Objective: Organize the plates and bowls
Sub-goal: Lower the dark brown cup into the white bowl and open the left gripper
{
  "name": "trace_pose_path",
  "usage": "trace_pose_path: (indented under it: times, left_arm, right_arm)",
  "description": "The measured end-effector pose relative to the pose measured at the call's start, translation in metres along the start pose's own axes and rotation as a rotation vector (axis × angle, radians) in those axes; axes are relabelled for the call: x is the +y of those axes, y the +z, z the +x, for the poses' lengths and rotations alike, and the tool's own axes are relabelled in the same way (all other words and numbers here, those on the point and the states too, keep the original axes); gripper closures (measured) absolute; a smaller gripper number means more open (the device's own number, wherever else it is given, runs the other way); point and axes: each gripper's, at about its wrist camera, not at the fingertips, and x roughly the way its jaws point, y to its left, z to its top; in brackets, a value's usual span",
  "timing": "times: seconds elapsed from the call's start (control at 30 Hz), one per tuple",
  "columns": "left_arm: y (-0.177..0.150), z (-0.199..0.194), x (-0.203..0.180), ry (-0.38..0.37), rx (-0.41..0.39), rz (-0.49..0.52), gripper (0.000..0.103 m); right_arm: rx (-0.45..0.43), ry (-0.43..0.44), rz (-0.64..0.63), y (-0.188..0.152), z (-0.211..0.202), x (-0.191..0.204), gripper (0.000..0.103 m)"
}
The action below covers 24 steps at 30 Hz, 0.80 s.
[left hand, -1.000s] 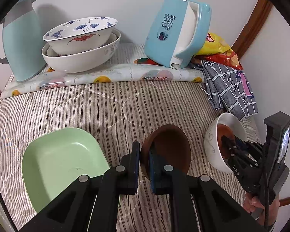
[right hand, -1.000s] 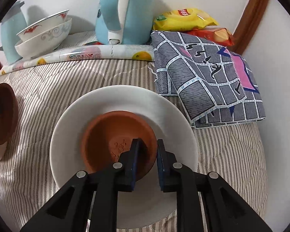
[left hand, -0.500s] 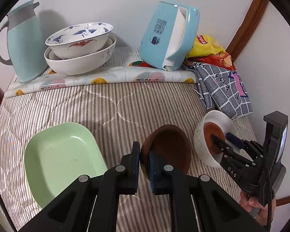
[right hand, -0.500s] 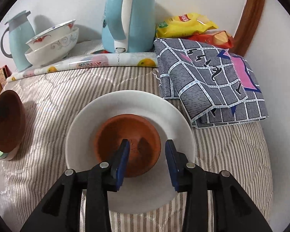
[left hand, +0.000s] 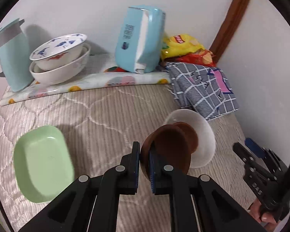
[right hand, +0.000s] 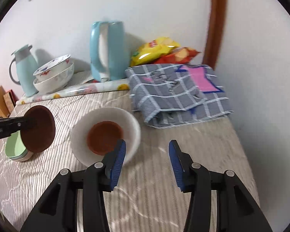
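My left gripper [left hand: 144, 154] is shut on the rim of a dark brown dish [left hand: 170, 150], held tilted above the striped cover, just left of a white bowl [left hand: 203, 133]. In that bowl lies a reddish-brown dish [right hand: 104, 137]. The right wrist view shows the held brown dish [right hand: 38, 129] at its left, in the left gripper [right hand: 29, 124]. My right gripper [right hand: 147, 145] hangs near the white bowl [right hand: 106, 114], its jaws opening with nothing between them. It also appears at the right edge as the right gripper [left hand: 243, 146]. A pale green dish [left hand: 42, 162] lies at the left.
Two stacked patterned bowls [left hand: 60, 58] stand at the back, between a light blue jug [left hand: 11, 52] and a light blue kettle [left hand: 141, 38]. Snack bags [left hand: 183, 46] and a checked cloth [left hand: 203, 89] fill the back right corner. A wall runs along the right.
The right gripper let go of the reddish-brown dish in the white bowl, opened and drew back and up. The left gripper carried its dark brown dish right, up to the white bowl.
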Motion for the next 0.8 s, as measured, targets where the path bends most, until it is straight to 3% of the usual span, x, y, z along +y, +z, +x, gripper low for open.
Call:
trace_pose_path:
  times: [0.4, 0.8]
  left_arm:
    - [0.007, 0.048, -0.045, -0.014, 0.049, -0.019, 0.094]
    - [0.013, 0.084, -0.055, 0.007, 0.096, -0.041, 0.093]
  right_arm:
    - [0.002, -0.057, 0.110, -0.037, -0.028, -0.084, 0.057]
    - [0.019, -0.048, 0.132, -0.051, -0.020, -0.104, 0.057]
